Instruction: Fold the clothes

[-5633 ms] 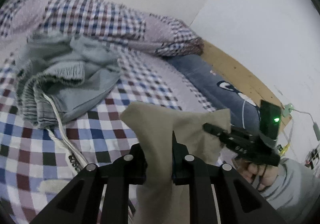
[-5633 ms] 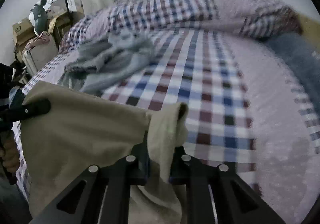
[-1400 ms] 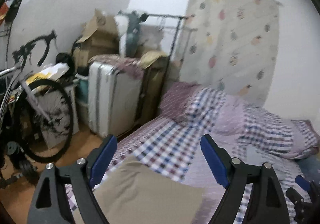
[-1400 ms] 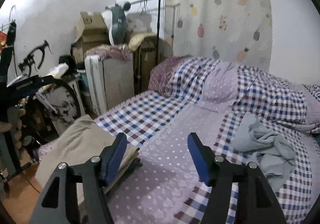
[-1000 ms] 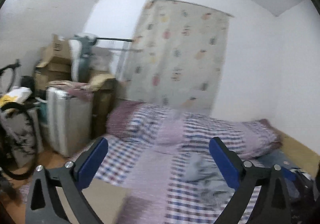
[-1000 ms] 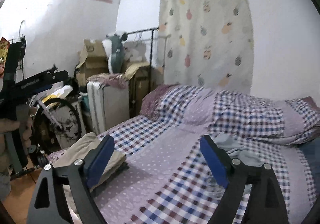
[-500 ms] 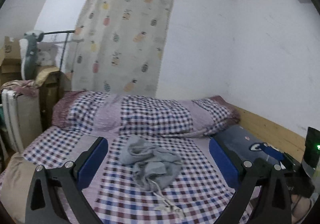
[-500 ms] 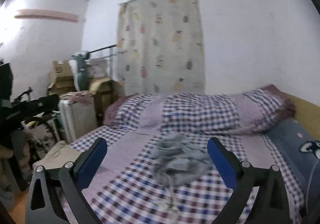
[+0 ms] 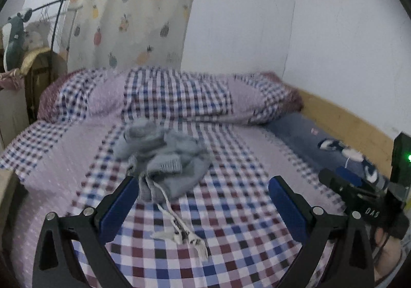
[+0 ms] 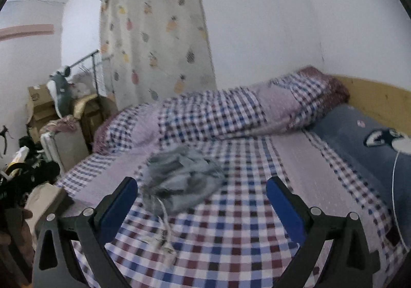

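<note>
Crumpled grey knit garment (image 9: 164, 159) on the checked bedspread (image 9: 231, 211), both grippers empty.

The soft ribbed heap with white drawstrings lies mid-bed, nearer the rolled checked quilt (image 9: 177, 95) at the far edge; left gripper (image 9: 200, 200) and right gripper (image 10: 200, 200) gape wide above the near edge.

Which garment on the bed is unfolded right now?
The grey garment, crumpled mid-bed with its white drawstring trailing out. The beige garment lies flat and folded at the bed's left edge.
</note>
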The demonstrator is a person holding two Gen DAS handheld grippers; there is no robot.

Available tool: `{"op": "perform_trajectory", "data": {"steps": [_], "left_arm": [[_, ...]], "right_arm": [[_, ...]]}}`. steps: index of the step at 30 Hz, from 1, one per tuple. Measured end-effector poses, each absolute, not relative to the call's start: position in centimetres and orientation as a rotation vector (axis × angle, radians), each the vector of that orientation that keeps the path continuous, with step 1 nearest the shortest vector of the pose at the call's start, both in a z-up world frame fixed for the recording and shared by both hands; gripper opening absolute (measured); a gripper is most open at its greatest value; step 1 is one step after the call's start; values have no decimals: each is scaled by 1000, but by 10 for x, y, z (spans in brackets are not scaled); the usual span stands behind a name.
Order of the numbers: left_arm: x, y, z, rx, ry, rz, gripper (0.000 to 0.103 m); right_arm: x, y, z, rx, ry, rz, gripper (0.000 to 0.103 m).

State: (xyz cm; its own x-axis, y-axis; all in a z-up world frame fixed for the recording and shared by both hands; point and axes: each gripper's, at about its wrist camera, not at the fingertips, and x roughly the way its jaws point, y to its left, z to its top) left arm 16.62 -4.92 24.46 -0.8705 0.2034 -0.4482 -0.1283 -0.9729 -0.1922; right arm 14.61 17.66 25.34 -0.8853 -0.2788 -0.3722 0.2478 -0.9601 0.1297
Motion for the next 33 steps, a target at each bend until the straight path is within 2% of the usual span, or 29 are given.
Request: {"op": "perform_trajectory", "data": {"steps": [16,22,33], "left_arm": [[56,4,81,-1028,-132,2881,102],[30,5,48,-1107,-83,2901,102],[-1,8,13,-1358,-52,2824,102]], "right_arm": [[30,195,94,931,-115,-2747,102],[-6,201,43,1087,-157,-2721,102],[-39,196,-5,1243,-127,-2684,102]]}}
